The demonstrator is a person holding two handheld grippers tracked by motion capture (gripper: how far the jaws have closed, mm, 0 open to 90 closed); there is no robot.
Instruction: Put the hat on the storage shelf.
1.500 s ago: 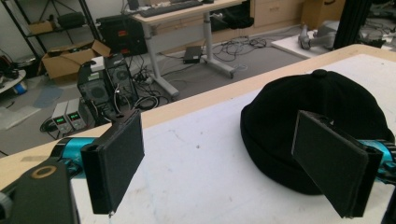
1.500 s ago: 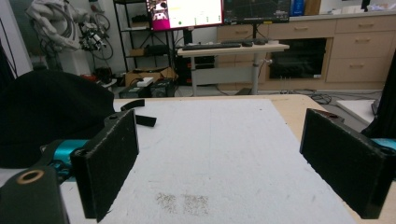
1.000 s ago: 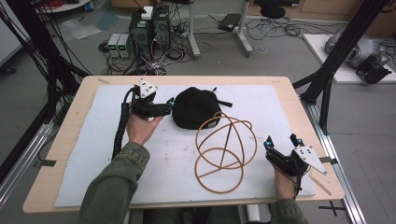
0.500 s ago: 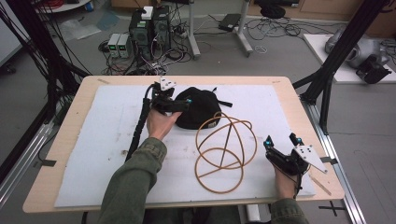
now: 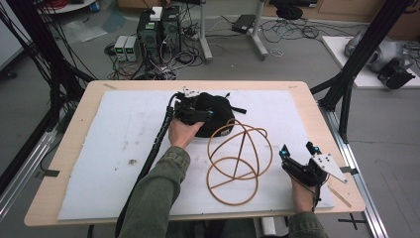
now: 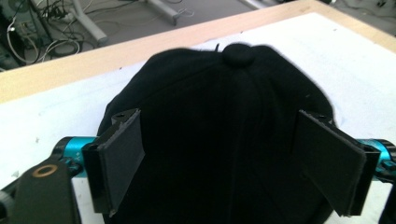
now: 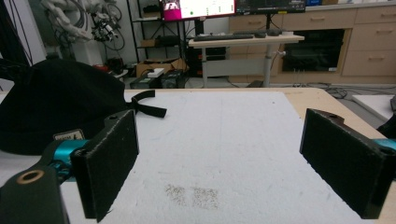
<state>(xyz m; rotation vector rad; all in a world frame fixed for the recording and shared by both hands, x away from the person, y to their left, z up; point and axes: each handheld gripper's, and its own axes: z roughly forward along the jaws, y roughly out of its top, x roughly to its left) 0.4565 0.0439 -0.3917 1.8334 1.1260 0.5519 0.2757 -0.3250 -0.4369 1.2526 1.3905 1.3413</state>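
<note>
A black cap (image 5: 218, 110) with a top button (image 6: 238, 54) lies at the back middle of the white mat (image 5: 114, 139). My left gripper (image 5: 208, 116) hovers over the cap's near side, open, its two pads (image 6: 122, 156) spread wide on either side of the crown (image 6: 219, 135). A brown wire frame of crossing hoops (image 5: 237, 161) stands just in front of the cap. My right gripper (image 5: 298, 148) rests near the mat's front right, open with nothing between its pads (image 7: 109, 158); the cap (image 7: 51, 107) and its strap (image 7: 147, 106) show to its left.
The mat covers a wooden table (image 5: 317, 119). A black cable (image 5: 153, 148) trails from the left gripper along the forearm. Black frame legs (image 5: 346, 84) stand at the right edge. Computers and cabling (image 5: 158, 34) sit on the floor behind.
My left gripper has moved right from the mat's left-centre onto the cap, still open. The right gripper has stayed in place.
</note>
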